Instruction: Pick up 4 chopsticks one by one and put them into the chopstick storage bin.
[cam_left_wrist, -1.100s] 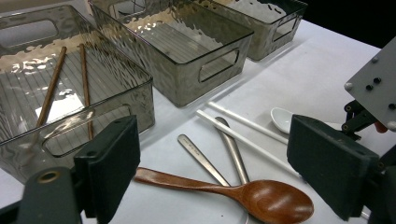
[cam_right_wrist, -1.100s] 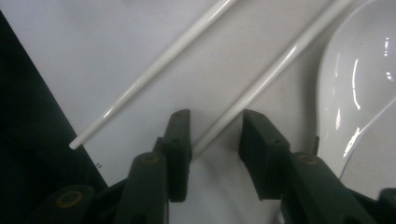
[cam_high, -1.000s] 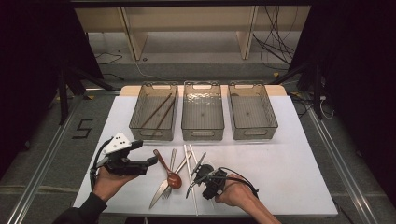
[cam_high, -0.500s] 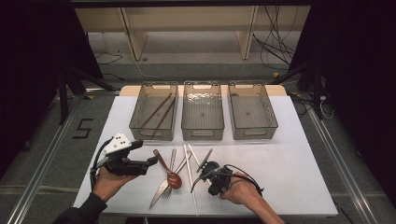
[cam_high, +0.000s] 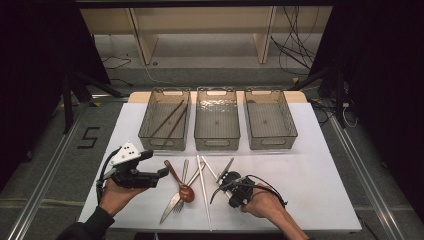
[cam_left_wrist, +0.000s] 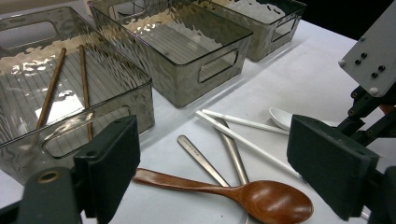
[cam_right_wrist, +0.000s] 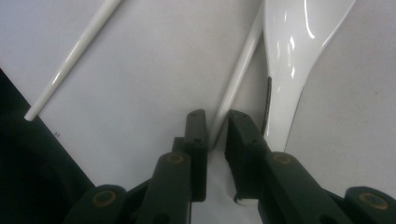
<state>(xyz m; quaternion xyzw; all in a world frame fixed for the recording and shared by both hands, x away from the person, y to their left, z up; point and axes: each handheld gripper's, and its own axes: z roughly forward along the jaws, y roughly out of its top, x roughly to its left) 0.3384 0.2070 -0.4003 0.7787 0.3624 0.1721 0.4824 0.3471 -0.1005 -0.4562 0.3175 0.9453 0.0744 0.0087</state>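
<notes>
Loose cutlery lies on the white table: a wooden spoon, a metal fork, a knife, two white chopsticks and a white spoon. My left gripper is wide open just left of the wooden spoon and holds nothing. My right gripper is low over the table. Its jaws have just been closing, and the end of one white chopstick lies in the narrow gap between them, with slivers of space at the pads.
Three clear grey bins stand in a row behind the cutlery. The left bin holds two brown chopsticks; the middle bin and right bin look empty. The second white chopstick lies beside the right jaws.
The right gripper has edged slightly up and right over the white chopstick. The left hand has stayed where it was.
</notes>
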